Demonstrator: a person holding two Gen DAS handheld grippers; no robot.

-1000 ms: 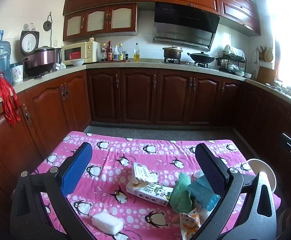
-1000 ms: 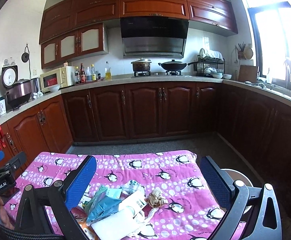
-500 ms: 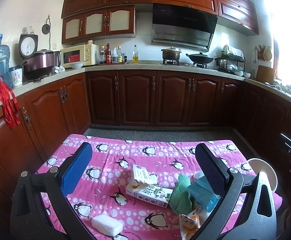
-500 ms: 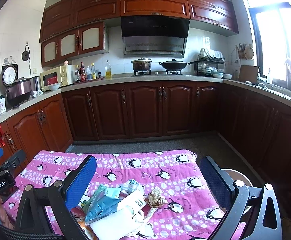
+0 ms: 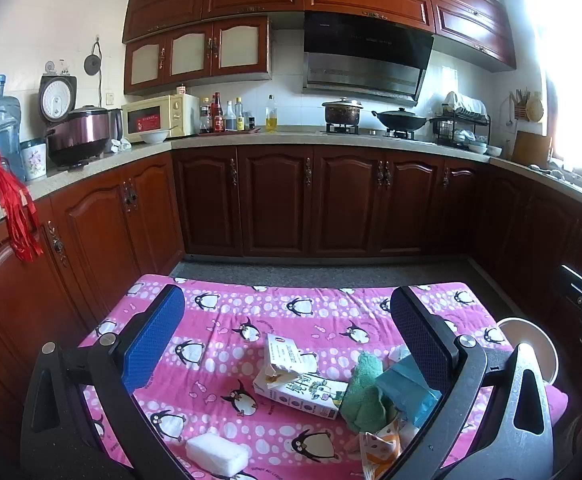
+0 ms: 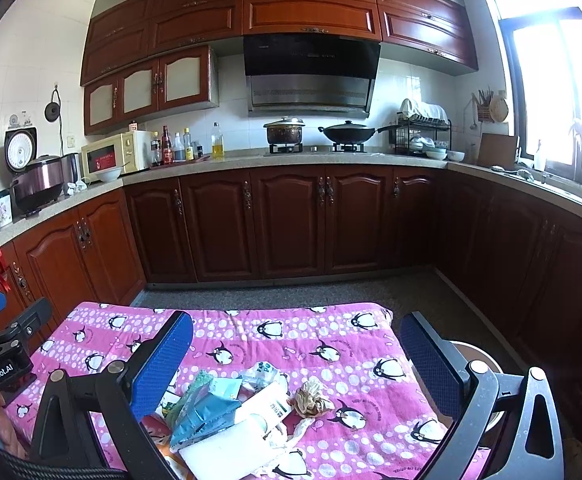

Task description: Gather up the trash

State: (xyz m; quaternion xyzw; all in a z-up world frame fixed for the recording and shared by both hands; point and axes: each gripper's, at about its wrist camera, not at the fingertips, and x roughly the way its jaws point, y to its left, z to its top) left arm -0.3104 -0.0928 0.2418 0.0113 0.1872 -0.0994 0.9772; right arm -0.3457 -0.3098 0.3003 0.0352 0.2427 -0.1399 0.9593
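Both tongs gape wide, holding nothing: the left gripper (image 5: 287, 344) and right gripper (image 6: 297, 364) hang over the pink penguin cloth (image 5: 251, 312). Between their fingers lies the trash: a white block (image 5: 217, 450) nearest, then milk carton (image 5: 299, 388), green rag (image 5: 365, 394), teal wrapper (image 6: 207, 410) and crumpled brown paper (image 6: 311, 398). Dark cabinets (image 6: 291, 224) stand beyond.

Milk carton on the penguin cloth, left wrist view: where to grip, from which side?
Grip the milk carton across its long flat body, mid-length, coming from above with the left gripper, jaws open. It lies on its side with the torn spout flap up at the far end; green cloth crowds its right end.
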